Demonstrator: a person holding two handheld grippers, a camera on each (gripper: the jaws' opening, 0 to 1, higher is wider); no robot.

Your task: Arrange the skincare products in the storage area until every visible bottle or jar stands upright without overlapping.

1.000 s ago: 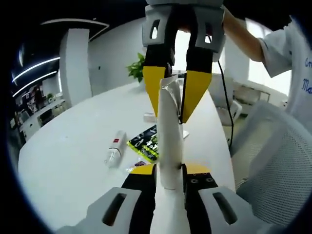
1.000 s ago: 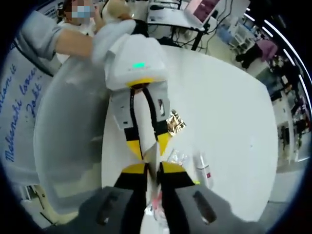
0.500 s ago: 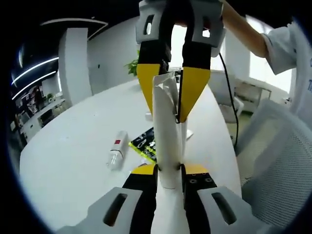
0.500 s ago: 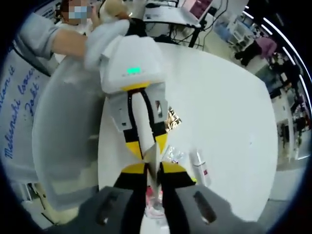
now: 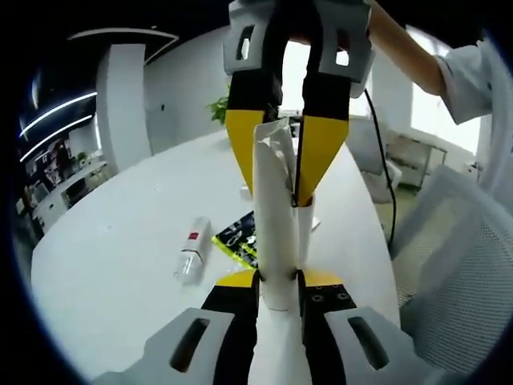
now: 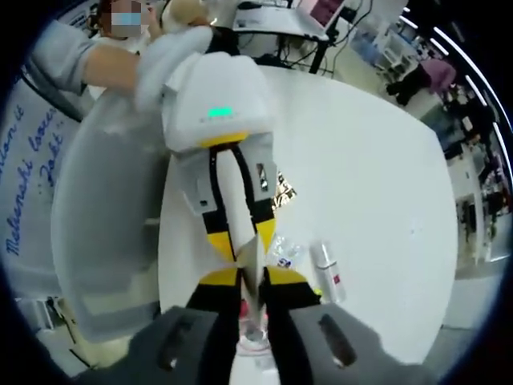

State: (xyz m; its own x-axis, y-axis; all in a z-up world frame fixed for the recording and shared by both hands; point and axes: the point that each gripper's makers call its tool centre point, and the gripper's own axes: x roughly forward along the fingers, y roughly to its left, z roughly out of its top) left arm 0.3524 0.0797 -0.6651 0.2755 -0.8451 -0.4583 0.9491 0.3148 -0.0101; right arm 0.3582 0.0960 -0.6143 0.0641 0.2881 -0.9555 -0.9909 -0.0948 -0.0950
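Note:
A white squeeze tube [image 5: 273, 233] is held in the air between both grippers, above the white table [image 5: 120, 241]. My left gripper [image 5: 278, 278] is shut on its body. My right gripper [image 5: 278, 195] comes in from the top of the left gripper view and is shut on the tube's flat crimped end. In the right gripper view, the right gripper [image 6: 252, 278] pinches that end while the left gripper [image 6: 244, 253] clamps the tube [image 6: 238, 192] from above. A small white bottle with a red label [image 5: 191, 250] lies on its side on the table. The same bottle [image 6: 327, 273] lies beside a clear bottle [image 6: 284, 249].
A black and green sachet [image 5: 238, 233] lies flat on the table behind the tube, and a gold and black sachet [image 6: 281, 196] lies by the table edge. A white mesh chair [image 5: 461, 273] stands close on the right. A person's sleeve [image 6: 72, 56] is nearby.
Both grippers keep their hold on the tube. The right gripper has drawn slightly closer along it, and both views have shifted a little.

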